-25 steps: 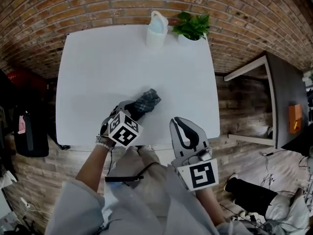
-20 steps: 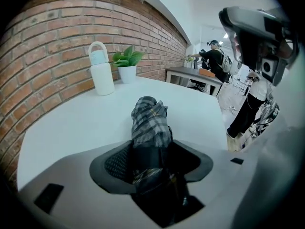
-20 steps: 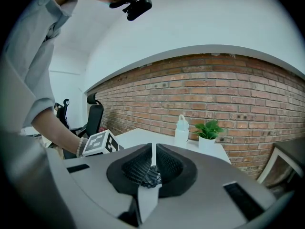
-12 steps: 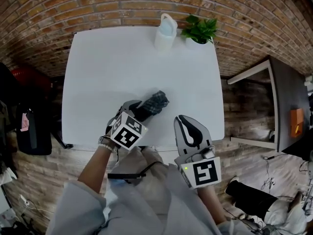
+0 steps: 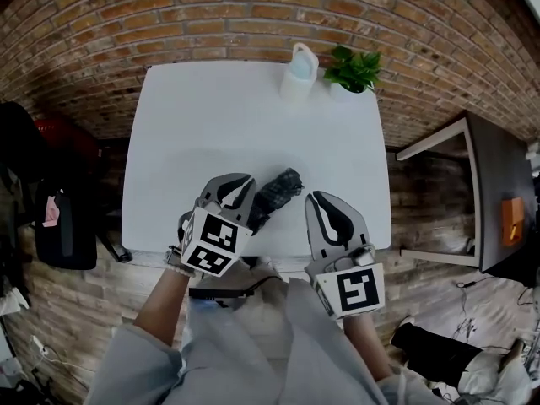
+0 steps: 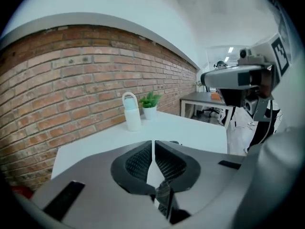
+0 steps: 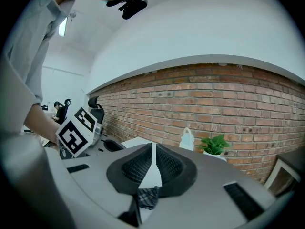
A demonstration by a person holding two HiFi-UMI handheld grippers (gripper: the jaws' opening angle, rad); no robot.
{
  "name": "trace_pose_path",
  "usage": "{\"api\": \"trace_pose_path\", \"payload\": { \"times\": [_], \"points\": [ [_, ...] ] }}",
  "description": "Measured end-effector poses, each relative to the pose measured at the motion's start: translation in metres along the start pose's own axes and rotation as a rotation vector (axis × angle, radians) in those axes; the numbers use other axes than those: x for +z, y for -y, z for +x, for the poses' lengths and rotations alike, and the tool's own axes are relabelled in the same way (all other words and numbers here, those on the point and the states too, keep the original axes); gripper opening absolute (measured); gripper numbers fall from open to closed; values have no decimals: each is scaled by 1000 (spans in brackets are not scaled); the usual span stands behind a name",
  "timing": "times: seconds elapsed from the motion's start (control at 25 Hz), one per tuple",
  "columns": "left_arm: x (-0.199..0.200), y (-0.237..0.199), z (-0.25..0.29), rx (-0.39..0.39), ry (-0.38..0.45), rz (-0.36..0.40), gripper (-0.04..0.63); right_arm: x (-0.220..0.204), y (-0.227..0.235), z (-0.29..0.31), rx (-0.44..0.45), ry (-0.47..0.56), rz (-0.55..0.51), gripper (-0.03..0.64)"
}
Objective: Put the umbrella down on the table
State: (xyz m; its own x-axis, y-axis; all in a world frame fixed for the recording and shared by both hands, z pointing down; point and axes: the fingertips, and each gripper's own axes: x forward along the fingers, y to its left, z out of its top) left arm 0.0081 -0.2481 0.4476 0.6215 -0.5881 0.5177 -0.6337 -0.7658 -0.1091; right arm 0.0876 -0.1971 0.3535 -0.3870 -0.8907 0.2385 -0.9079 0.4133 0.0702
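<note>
The left hand-held gripper [image 5: 243, 184] has just been closing its jaws on nothing. The right hand-held gripper [image 5: 327, 202] is closed, empty. Between them lies a folded dark plaid umbrella [image 5: 278, 194].

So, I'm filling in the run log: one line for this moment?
umbrella: lying on table; left claw: just closed, shut, nothing between; right claw: shut, empty

The left hand-held gripper [image 6: 152, 144] has just been closing its 2 jaws, which now meet with nothing between the pads. Behind them, a strip of the plaid umbrella [image 6: 165, 194] shows through the gap. Ahead lies the white worktop [image 6: 190, 130]. At its far edge, slightly left, stand 1 white bottle [image 6: 131, 112] and 1 potted plant [image 6: 150, 103] before a brick wall [image 6: 71, 89]. The right hand-held gripper [image 6: 207, 78] hangs up to the right.
</note>
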Motion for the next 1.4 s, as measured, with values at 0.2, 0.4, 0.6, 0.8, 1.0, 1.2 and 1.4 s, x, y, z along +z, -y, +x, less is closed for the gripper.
{"api": "trace_pose_path", "payload": {
  "times": [0.2, 0.4, 0.6, 0.8, 1.0, 1.2, 1.4],
  "points": [
    [38, -17, -46, 65, 113, 5, 27, 24, -5, 0, 0, 49, -25, 55],
    [61, -33, -87, 145, 182, 2, 25, 47, -7, 1, -2, 122, -24, 55],
    [70, -41, -120, 208, 180, 7, 23, 53, -11, 1, 33, 111, -52, 55],
    [82, -43, -138, 238, 233, -8, 23, 59, -14, 3, 58, 121, -69, 55],
    [85, -41, -144, 227, 262, -38, 23, 62, -20, 8, 77, 129, -80, 55],
    [78, -45, -143, 228, 252, -56, 23, 60, -28, 13, 103, 116, -99, 55],
    [72, -47, -141, 225, 244, -55, 23, 58, -29, 17, 108, 112, -103, 55]
  ]
}}
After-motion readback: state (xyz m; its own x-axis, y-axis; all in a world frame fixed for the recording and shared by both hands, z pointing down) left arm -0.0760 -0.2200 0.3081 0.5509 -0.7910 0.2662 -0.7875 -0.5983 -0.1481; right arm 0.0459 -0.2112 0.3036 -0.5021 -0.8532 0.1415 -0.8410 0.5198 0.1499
